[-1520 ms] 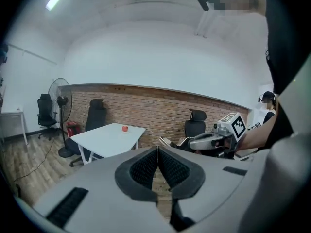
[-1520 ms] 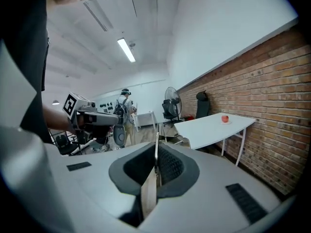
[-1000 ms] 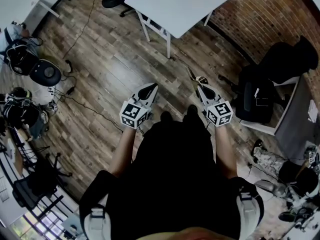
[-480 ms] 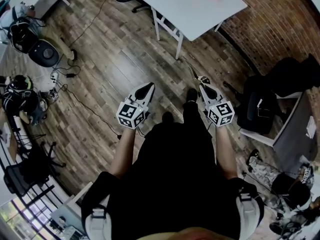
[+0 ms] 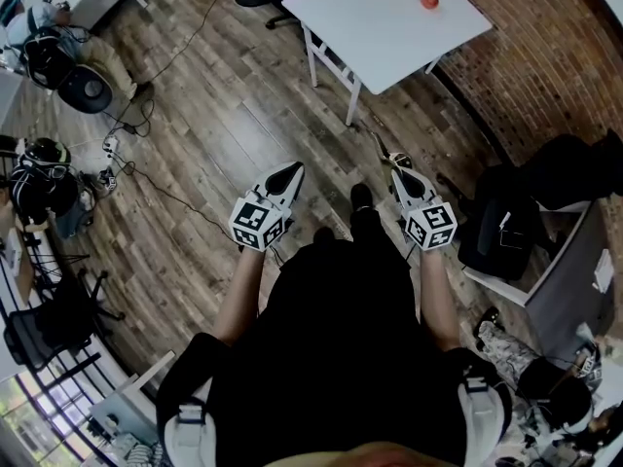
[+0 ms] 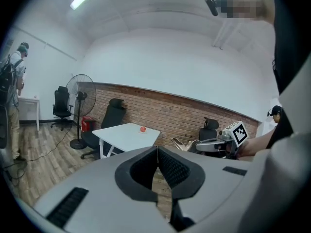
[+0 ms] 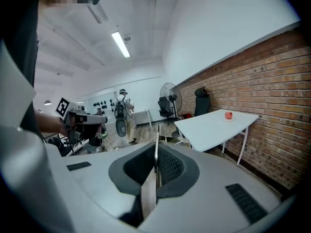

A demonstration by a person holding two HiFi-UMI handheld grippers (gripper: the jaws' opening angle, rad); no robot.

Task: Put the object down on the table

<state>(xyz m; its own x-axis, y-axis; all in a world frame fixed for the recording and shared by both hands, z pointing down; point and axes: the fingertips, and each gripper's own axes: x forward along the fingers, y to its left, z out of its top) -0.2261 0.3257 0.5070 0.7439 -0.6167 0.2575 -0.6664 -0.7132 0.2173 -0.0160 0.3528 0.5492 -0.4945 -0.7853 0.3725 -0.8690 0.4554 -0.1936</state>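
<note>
Partly hidden, thin object (image 7: pixel 148 193) in right gripper (image 7: pixel 156 149), kind unclear

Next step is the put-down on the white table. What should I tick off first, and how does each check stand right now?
1. Object gripped: ok. The right gripper has its jaws closed on a thin tan object.
2. Left gripper free: ok. Its jaws are together with nothing between them.
3. Object over the white table: not ok. The table stands ahead, with wooden floor between it and the person.
4. Free spot on the top: ok. Only a small red thing sits near the far edge.
5. Way ahead free: ok. The cables lie off to the left.
6. What the object is: cannot tell.
</note>
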